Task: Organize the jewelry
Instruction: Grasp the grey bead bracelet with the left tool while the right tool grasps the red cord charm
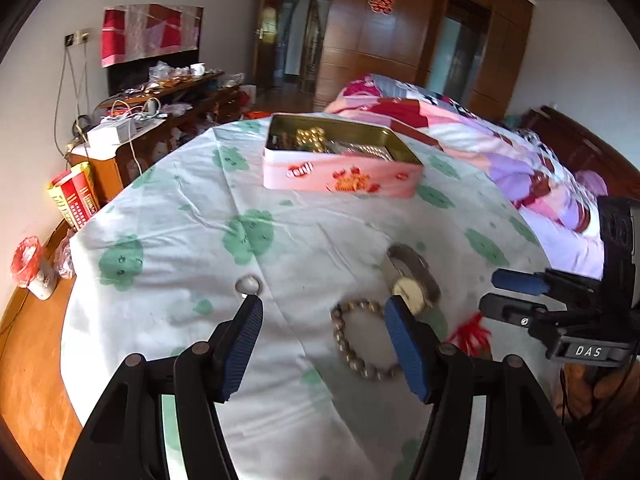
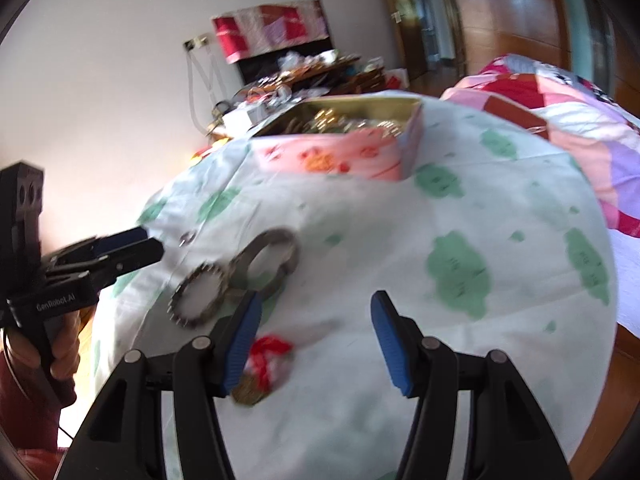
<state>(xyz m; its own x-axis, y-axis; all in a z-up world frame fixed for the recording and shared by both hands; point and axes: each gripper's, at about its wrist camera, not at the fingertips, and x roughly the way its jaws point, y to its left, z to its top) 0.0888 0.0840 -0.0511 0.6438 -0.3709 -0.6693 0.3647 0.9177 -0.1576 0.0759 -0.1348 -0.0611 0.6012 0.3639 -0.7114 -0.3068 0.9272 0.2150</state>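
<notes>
Closest to the lens, the left gripper [image 1: 322,312] hangs over the cloth with its jaws spread wide and nothing between them; the bead bracelet [image 1: 362,340] lies right under the gap, partly hidden by one blue pad, and the wristwatch [image 1: 412,280] sits just beyond that same pad's tip. A small ring [image 1: 249,284] lies on the cloth at the other fingertip. The right gripper [image 2: 316,308] is open too, about medium width, empty, with a red-tasselled charm [image 2: 264,360] on the cloth just beside its left finger. So that's four loose pieces: one bracelet, one watch, one ring, one charm. The pink tin [image 1: 340,164] sits further back, lid off, with gold beads and other bits already inside, well apart from the loose stuff. Plenty of bare green-flowered tablecloth [image 1: 192,208] between them, nothing blocking the way. The table's round edge drops off to the left toward a cluttered sideboard [image 1: 132,120], and a bed with a pink quilt [image 1: 500,148] crowds the right side.
</notes>
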